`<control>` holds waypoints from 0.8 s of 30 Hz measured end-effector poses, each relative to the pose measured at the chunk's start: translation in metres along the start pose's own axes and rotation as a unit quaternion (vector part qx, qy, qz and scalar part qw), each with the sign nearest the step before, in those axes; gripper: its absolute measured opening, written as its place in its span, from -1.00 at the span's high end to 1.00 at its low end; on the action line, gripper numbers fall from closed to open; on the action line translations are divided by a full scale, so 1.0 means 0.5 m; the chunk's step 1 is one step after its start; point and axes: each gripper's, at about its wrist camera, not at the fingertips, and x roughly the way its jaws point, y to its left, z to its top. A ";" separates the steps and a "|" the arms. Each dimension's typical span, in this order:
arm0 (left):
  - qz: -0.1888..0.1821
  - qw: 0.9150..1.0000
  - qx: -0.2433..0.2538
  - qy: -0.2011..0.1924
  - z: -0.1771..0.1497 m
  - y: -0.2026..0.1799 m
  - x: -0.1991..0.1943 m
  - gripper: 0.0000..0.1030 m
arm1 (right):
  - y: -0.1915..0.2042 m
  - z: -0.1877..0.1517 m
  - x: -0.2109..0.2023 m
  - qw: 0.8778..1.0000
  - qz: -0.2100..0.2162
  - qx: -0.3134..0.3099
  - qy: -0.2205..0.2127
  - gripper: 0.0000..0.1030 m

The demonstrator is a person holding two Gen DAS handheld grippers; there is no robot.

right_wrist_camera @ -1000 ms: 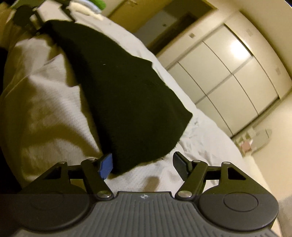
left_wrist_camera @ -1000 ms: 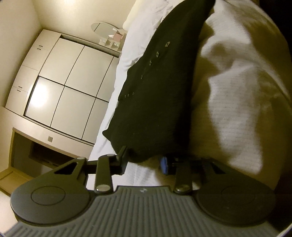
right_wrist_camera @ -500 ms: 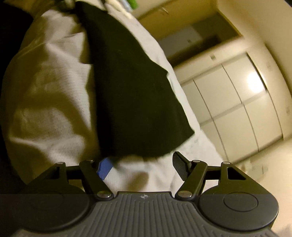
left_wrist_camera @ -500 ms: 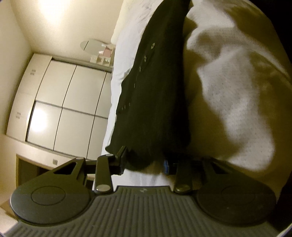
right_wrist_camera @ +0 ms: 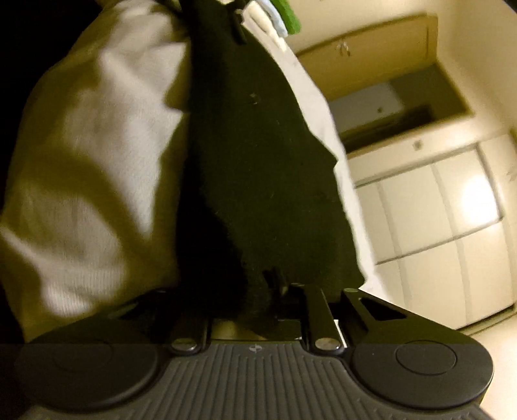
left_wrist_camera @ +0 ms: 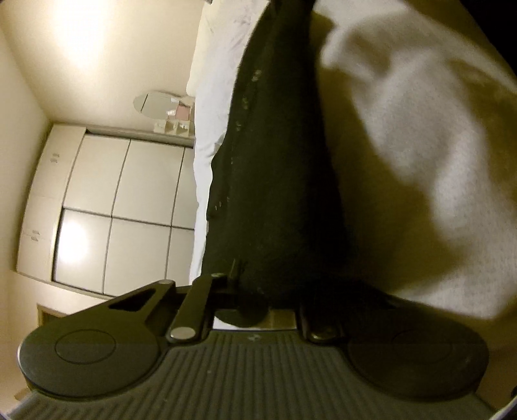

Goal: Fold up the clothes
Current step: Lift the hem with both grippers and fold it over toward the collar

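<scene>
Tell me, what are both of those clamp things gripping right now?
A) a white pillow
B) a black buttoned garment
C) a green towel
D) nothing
B: the left gripper and the right gripper have just been closing and now pinch the near edge of the black buttoned garment lying on the white bedding.

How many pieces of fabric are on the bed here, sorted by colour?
Black: 1, the black garment, pinched at one end by the left claw and at the other by the right claw.
White: 1, the white blanket.
Green: 1, a green cloth.
Pale blue: 1, a folded piece.
Total: 4
</scene>
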 end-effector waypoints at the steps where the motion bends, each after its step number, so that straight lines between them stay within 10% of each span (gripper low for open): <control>1: -0.005 1.000 -0.012 0.003 0.004 0.011 -0.001 0.80 | -0.026 0.004 -0.004 0.999 0.016 0.034 0.002 0.74; 10: -0.047 0.990 -0.134 0.009 0.037 0.123 -0.082 0.85 | -0.158 0.042 -0.080 0.984 0.098 0.150 -0.003 0.78; 24: -0.081 0.968 -0.234 0.026 0.091 0.094 -0.393 0.85 | -0.058 0.075 -0.336 0.971 0.160 0.178 0.015 0.78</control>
